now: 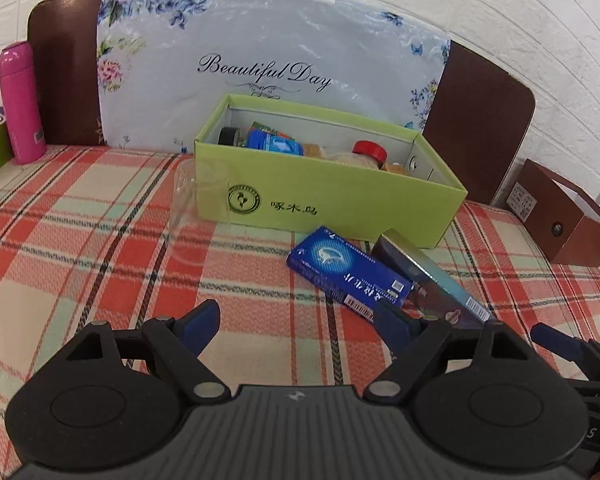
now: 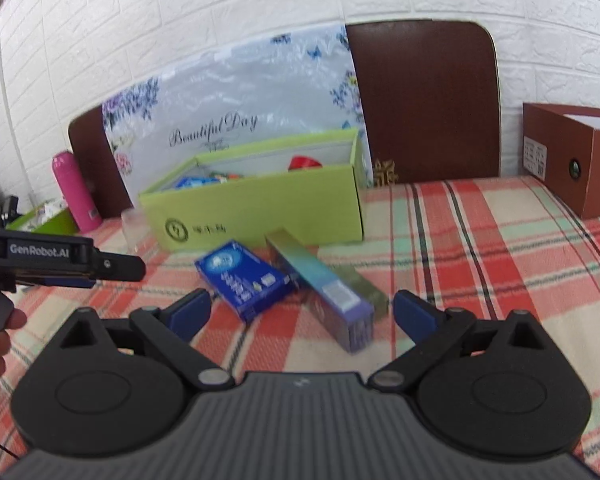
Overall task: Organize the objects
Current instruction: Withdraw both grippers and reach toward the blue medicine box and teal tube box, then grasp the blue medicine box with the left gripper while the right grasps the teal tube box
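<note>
Hovering: left gripper [image 1: 296,324] jaws spread, empty | right gripper [image 2: 302,316] jaws spread, tilted over blue box [image 2: 242,278]

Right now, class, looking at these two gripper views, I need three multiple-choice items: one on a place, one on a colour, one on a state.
1. Where does the blue box lie?
A. inside the green box
B. on the checked cloth in front of the green box
C. on the brown box

2. What colour is the flask?
A. pink
B. yellow
C. black

3. How does the right gripper stand?
A. shut on the blue box
B. shut on nothing
C. open, holding nothing

Answers:
1 B: it rests on the checked cloth, before the green box.
2 A: it is pink all over.
3 C: its fingers stand wide apart, touching nothing.
</note>
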Available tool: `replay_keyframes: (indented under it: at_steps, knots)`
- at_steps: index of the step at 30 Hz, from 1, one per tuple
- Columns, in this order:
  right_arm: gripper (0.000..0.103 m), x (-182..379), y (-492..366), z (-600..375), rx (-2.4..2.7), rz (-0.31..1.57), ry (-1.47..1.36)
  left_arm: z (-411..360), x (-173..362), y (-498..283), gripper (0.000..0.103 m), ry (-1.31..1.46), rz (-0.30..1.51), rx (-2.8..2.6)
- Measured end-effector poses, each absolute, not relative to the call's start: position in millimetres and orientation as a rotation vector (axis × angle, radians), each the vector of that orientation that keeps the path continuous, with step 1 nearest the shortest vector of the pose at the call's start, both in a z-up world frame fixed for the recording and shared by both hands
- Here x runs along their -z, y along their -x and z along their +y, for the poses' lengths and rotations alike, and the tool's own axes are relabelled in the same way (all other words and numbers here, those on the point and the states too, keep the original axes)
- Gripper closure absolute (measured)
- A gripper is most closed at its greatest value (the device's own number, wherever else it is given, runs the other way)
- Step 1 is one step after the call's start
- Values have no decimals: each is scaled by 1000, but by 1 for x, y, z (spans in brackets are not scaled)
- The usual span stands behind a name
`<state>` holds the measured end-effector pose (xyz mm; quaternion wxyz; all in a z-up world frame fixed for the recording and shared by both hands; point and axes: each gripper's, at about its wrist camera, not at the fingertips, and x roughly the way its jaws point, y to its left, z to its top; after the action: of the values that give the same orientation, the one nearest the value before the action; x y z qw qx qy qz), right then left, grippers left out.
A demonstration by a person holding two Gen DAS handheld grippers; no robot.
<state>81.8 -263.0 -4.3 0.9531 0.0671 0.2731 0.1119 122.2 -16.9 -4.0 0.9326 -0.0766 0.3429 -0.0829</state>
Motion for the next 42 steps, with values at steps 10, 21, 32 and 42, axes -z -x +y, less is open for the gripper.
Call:
replay_keyframes:
  at_steps: [10,21,32,42]
  knots:
    - [16,23,-106,-260,-227,574,-77,-9,11,-114,16,177,726,137]
    - [71,29,-122,-267,-190,591,-79,-41,12,-137,16,173,746,163]
    - [76,27,-55,-285,-205,627,-153,-86,27,-221,16,297,845,-43]
    - [84,30,-43,-280,-266,665,-206,-82,41,-215,29,98,760,114]
